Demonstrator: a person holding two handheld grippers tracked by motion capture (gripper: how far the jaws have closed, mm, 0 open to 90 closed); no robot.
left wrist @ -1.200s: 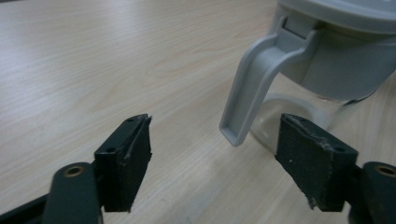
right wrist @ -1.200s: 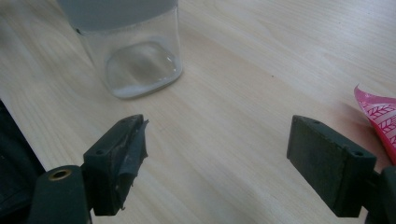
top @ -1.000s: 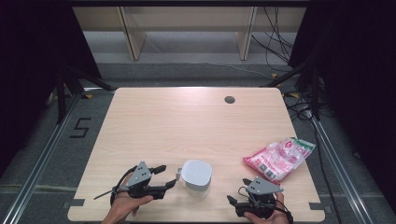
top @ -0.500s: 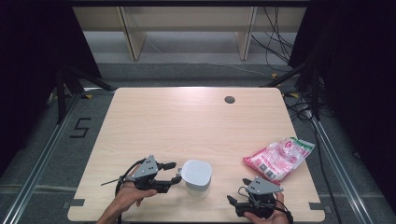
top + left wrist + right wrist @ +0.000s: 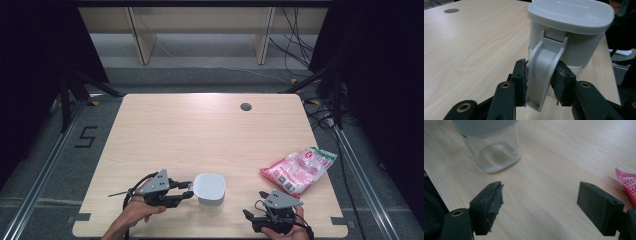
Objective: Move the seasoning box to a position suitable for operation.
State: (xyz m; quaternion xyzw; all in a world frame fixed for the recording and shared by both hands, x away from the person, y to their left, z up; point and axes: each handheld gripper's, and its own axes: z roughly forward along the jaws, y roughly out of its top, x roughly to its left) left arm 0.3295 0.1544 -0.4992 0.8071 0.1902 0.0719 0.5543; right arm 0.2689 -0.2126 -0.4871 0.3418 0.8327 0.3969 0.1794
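Left gripper (image 5: 186,192) clamps the jug's handle (image 5: 543,72) near the desk's (image 5: 200,135) front edge.
Its jaws have just been closing; both pads touch the handle. The clear jug (image 5: 209,192) has its base cut off in the left gripper view. Right gripper (image 5: 251,220): jaws wide apart, empty. Pink bag (image 5: 299,169) by the right edge.

- Left gripper (image 5: 187,191) at the near edge of the wooden table (image 5: 200,135), jaws just closing, tips against the side of a grey-lidded clear container (image 5: 209,191).
- Right gripper (image 5: 252,220) well apart from the container, jaws spread over bare wood.
- Pink snack bag (image 5: 299,169) lying beyond the right jaws.
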